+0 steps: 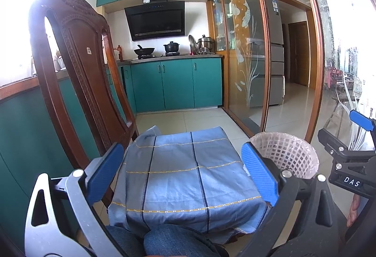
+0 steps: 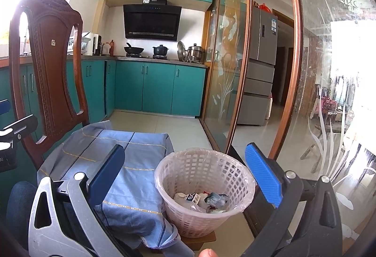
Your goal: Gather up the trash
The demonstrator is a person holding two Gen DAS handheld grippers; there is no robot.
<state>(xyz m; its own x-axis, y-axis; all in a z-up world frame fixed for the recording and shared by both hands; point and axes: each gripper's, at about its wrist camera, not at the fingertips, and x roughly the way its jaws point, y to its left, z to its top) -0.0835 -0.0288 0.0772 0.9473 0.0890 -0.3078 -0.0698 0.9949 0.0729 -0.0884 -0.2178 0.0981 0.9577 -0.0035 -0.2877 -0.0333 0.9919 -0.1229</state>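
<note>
Both tongs, left (image 1: pixel 182 175) and right (image 2: pixel 185 177), gape wide, empty. Crumpled wrappers (image 2: pixel 204 201) in lined basket (image 2: pixel 188 221): judged light, soft; best pinched at a fold.

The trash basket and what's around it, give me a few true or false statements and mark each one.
1. The white lattice basket already holds some trash. True.
2. Both grippers are open and hold nothing. True: left gripper, right gripper.
3. The blue checked cloth has crumpled paper lying on it. False: the cloth is bare.
4. The basket has no liner. False: a thin plastic bag lines it.
5. A wooden chair stands behind the cloth. True.
</note>
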